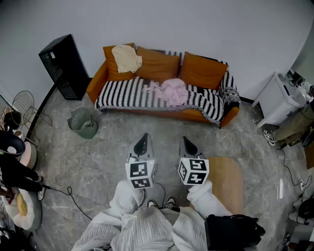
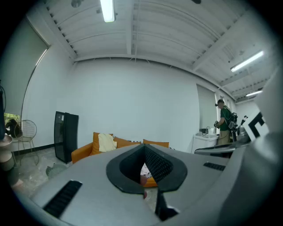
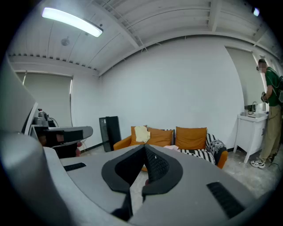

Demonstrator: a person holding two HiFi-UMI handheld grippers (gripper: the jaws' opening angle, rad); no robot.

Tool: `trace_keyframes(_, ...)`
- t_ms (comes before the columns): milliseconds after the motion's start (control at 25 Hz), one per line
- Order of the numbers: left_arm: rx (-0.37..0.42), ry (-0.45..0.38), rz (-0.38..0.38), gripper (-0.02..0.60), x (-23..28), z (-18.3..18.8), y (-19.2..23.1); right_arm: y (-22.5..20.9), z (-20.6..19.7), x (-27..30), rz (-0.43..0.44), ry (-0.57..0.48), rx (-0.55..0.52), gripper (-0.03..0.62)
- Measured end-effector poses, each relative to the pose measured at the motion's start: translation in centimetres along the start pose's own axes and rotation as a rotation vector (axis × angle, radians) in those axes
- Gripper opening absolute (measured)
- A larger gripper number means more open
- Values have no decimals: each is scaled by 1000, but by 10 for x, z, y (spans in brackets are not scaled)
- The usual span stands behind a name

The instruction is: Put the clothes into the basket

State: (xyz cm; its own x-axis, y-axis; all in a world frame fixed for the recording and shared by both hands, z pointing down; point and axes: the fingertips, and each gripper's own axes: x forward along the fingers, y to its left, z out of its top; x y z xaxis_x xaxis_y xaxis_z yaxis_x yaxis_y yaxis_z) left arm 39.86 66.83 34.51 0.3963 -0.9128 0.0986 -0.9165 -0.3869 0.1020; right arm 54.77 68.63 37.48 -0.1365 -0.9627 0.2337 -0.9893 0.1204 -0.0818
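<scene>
This is a home-style living room, sparsely furnished and used as a recording space. An orange sofa (image 1: 162, 73) with a striped throw (image 1: 127, 93) stands against the bare white wall at 12 o'clock, with a pink garment (image 1: 174, 90) on its seat. A tall black cabinet (image 1: 65, 66) and, nearer, a mesh basket (image 1: 82, 122) stand at 11 o'clock. A white cabinet (image 1: 277, 100) is at 2 o'clock, where a person (image 3: 273, 95) stands. Cables (image 1: 68, 190) trail over the grey marble-look floor (image 1: 98, 162). Strip lights (image 2: 107, 11) hang from a beamed ceiling.

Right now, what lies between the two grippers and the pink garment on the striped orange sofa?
Only bare grey marble floor and the sofa's front edge, seen in the head view.
</scene>
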Motion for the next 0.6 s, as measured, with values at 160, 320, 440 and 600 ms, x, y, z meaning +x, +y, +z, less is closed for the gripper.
trace_keyframes(160,5,8,1,5,1,-2,8,5,1,4,-5,4,-3,23)
trace_keyframes(320,0,12,-4,5,-1,-5,16,13,1,5,-13,3,-8,23)
trace_keyframes(440,-9,19,-4,6,0,-8,22,19,0,8,-6,-2,-9,23)
trace_keyframes(600,-17,20,-6,5,-3,-12,30,30,-1,12,9,-11,13,25)
